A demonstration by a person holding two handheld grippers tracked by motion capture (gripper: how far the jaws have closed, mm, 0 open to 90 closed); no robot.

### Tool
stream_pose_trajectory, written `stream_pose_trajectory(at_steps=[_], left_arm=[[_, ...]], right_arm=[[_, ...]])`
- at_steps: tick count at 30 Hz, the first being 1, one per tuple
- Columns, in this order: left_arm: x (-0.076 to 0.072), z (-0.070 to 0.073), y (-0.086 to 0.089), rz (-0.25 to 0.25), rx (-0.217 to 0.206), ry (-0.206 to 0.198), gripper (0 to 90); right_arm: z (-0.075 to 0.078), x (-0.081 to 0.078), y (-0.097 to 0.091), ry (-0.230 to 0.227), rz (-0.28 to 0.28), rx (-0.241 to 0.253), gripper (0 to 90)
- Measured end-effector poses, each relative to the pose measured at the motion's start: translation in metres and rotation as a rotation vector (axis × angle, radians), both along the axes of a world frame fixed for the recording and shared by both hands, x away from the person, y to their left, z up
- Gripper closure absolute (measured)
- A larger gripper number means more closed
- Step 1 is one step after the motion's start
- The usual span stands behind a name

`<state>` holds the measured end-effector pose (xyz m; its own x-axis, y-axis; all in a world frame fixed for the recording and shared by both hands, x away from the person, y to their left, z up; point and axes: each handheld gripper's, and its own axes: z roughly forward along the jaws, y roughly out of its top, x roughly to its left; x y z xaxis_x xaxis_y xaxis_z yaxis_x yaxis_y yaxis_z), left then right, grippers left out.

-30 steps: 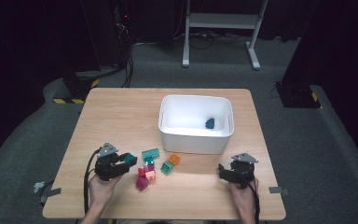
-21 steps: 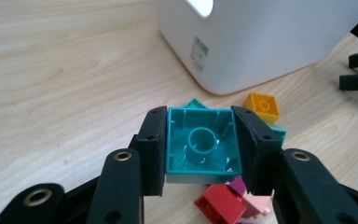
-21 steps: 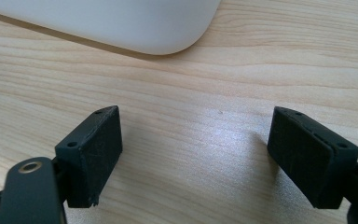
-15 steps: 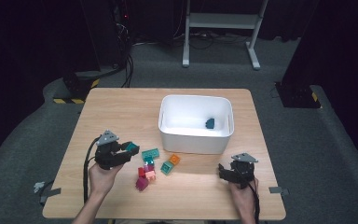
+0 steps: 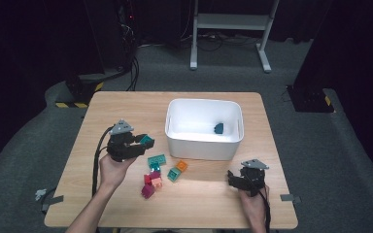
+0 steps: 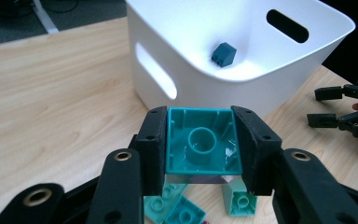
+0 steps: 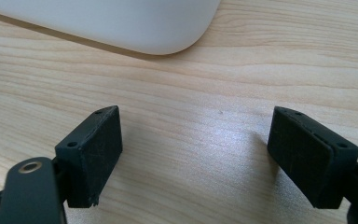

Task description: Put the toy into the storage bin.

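Gripping a teal brick (image 6: pixel 203 147) hollow side up between both jaws, the left gripper (image 5: pixel 137 144) hangs above the wooden table (image 5: pixel 126 109), left of the other bricks. At the near right edge the right gripper (image 5: pixel 234 178) rests low over bare wood, its jaws wide apart with nothing between them. Between the two hands lies a loose cluster of bricks: a magenta one (image 5: pixel 148 190) nearest, then red (image 5: pixel 148 178), pink (image 5: pixel 157 182), green (image 5: pixel 174 174), orange (image 5: pixel 182 166) and a flat teal plate (image 5: pixel 156 160). Just beyond them stands a white bin (image 5: pixel 201 144) with slotted handles, a dark blue brick (image 5: pixel 219 128) lying against its far right wall; nothing stands between the held brick and the bin's near rim. Strips of grey tape (image 5: pixel 290 197) mark the table's near corners. Grey carpet surrounds the table; farther back, in a dark room, are a white metal stand (image 5: pixel 233 22), trailing cables (image 5: pixel 131 68) and yellow-black hazard tape (image 5: pixel 70 104).
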<state>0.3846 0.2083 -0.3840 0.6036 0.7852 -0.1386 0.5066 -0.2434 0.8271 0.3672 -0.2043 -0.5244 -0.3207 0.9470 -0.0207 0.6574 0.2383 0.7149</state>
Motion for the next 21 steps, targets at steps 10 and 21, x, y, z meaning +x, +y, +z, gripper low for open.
stream_pose_trajectory(at_steps=[10,21], left_arm=[[0.018,0.022,-0.015,-0.037,-0.019,-0.016,57.8],[0.044,0.026,-0.036,-0.077,-0.023,-0.003,57.8]], right_arm=[[0.000,0.000,0.000,0.001,-0.001,0.002,17.6],[0.000,0.000,0.000,0.001,-0.001,0.003,17.6]])
